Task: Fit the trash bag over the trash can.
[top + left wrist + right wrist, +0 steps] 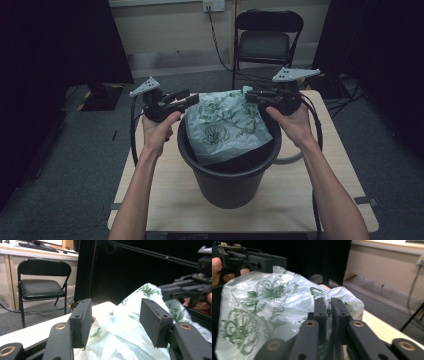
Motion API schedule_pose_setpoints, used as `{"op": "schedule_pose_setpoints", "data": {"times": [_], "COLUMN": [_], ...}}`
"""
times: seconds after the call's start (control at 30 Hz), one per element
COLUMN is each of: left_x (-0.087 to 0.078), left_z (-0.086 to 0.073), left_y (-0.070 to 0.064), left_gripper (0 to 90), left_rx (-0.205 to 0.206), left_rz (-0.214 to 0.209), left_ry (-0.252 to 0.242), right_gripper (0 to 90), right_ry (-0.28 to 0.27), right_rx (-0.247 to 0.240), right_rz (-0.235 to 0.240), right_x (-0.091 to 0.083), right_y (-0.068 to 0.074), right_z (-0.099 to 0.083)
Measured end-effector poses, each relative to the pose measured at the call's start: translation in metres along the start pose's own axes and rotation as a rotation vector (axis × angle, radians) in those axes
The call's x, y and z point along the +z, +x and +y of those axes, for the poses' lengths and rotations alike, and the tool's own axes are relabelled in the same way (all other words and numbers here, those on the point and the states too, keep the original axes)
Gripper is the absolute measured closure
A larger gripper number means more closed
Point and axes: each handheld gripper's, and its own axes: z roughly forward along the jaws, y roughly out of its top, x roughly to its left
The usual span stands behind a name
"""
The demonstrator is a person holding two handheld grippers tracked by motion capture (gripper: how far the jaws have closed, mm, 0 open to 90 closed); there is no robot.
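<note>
**Flower-printed bag held over the bin, one corner gripped**

A dark ribbed waste bin (229, 170) stands near the middle of a pale wooden desk (340, 170). A thin, translucent plastic bag (227, 125) printed with green flowers lies spread over the bin's mouth, its lower edge dipping inside the rim and its upper part lifted above the far rim.

The right gripper (250, 95), held in the person's right hand (292, 120), sits at the bag's upper right corner. In the right gripper view its fingers (320, 312) are clenched together with a fold of the bag pinched between them, and the film bunches up just beyond their tips.

The left gripper (192, 100), in the left hand (157, 127), is at the bag's upper left edge. In the left gripper view its fingers (81, 322) stand wide apart, released, with the bag's film lying in the gap between and below them; whether either finger touches the film cannot be told.

Behind the desk a black folding chair (267, 42) stands on grey carpet before a pale wall, with a cable (217, 45) hanging down from a wall socket (213, 5).
</note>
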Motion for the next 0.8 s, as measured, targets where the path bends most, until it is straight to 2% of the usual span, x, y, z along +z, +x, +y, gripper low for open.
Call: {"op": "schedule_pose_setpoints", "data": {"times": [0.13,0.2,0.23,0.3,0.43,0.47,0.5,0.53,0.57,0.63,0.7,0.8], "left_x": [0.001,0.002,0.002,0.001,0.000,-0.001,-0.001,-0.003,-0.003,-0.004,-0.004,-0.006], "left_z": [-0.002,-0.003,-0.004,-0.004,-0.004,-0.004,-0.004,-0.003,-0.003,-0.002,-0.001,0.002], "left_y": [0.001,0.002,0.003,0.003,0.004,0.004,0.004,0.003,0.003,0.003,0.001,-0.005], "left_gripper": [44.5,44.7,44.6,44.6,61.5,70.2,73.4,77.7,80.8,86.3,89.9,90.0], "left_rx": [-0.008,-0.003,-0.005,-0.005,0.004,0.005,0.005,0.004,0.013,0.028,0.047,0.082], "left_rz": [-0.006,-0.014,-0.037,-0.031,-0.060,-0.081,-0.081,-0.087,-0.094,-0.093,-0.093,-0.093], "left_ry": [0.000,0.010,0.009,0.013,0.031,0.037,0.037,0.039,0.042,0.042,0.045,0.054], "right_gripper": [89.4,89.8,89.8,89.8,87.6,83.5,83.5,70.0,68.7,57.5,50.0,43.9], "right_ry": [-0.002,0.002,0.005,0.003,0.014,0.019,0.019,0.019,0.021,0.021,0.008,0.000], "right_rx": [-0.012,-0.017,-0.024,-0.028,-0.037,-0.039,-0.039,-0.036,-0.033,-0.027,-0.014,-0.012], "right_rz": [0.031,0.052,0.051,0.060,0.052,0.051,0.051,0.029,0.025,0.017,0.003,-0.031], "right_x": [-0.006,-0.009,-0.010,-0.014,-0.015,-0.014,-0.014,-0.013,-0.013,-0.011,-0.011,-0.011], "right_y": [0.005,0.008,0.009,0.012,0.017,0.018,0.018,0.018,0.018,0.017,0.015,0.011], "right_z": [0.000,-0.001,-0.002,-0.004,-0.008,-0.008,-0.008,-0.009,-0.009,-0.009,-0.009,-0.006]}}
